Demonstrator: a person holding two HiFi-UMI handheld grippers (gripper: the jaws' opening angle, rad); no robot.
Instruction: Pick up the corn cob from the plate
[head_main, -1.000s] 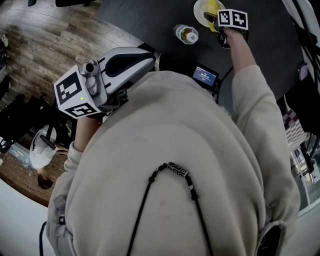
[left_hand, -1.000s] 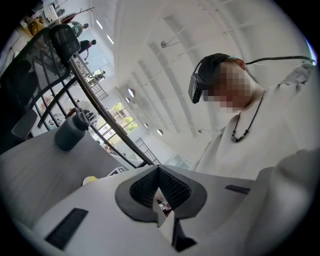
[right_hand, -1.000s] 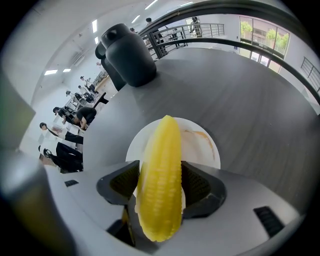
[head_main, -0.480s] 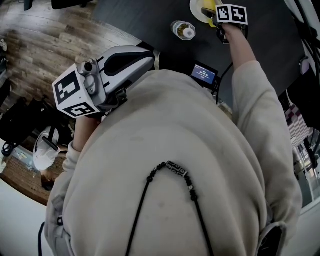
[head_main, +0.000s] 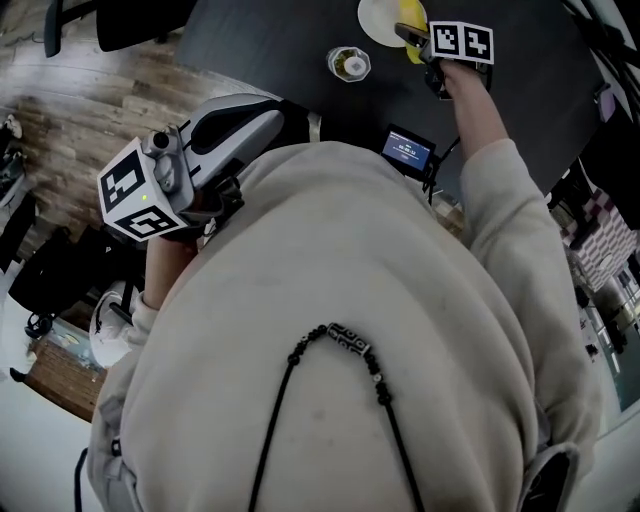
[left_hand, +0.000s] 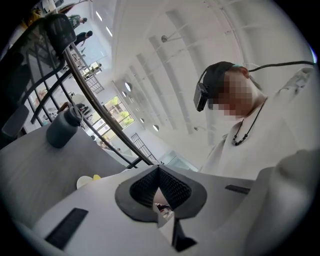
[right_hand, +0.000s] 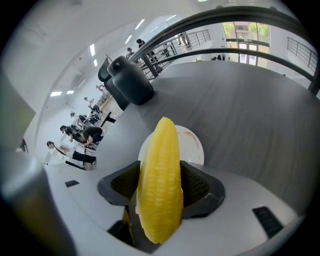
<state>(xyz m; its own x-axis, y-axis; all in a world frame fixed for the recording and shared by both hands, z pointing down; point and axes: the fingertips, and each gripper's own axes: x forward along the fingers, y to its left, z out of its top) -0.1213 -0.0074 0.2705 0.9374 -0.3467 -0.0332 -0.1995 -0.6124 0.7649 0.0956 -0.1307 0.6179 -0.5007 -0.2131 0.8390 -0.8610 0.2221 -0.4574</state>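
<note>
The right hand-held gripper (right_hand: 160, 186) is clamped on the corn cob (right_hand: 159, 200), which within 1 second appears to have risen off the plate (right_hand: 194, 145) on the far worktop (right_hand: 250, 110). The pick-up looks nearly done. The left hand-held gripper (left_hand: 159, 189) is closed and empty.

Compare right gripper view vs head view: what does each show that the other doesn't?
Right gripper view only: jaws of the right gripper closed on the corn cob, kernel rows clear, people far behind. Head view only: the left gripper held near the person's chest, a small lit screen, wood floor. Both: corn cob, white plate, dark table.
</note>
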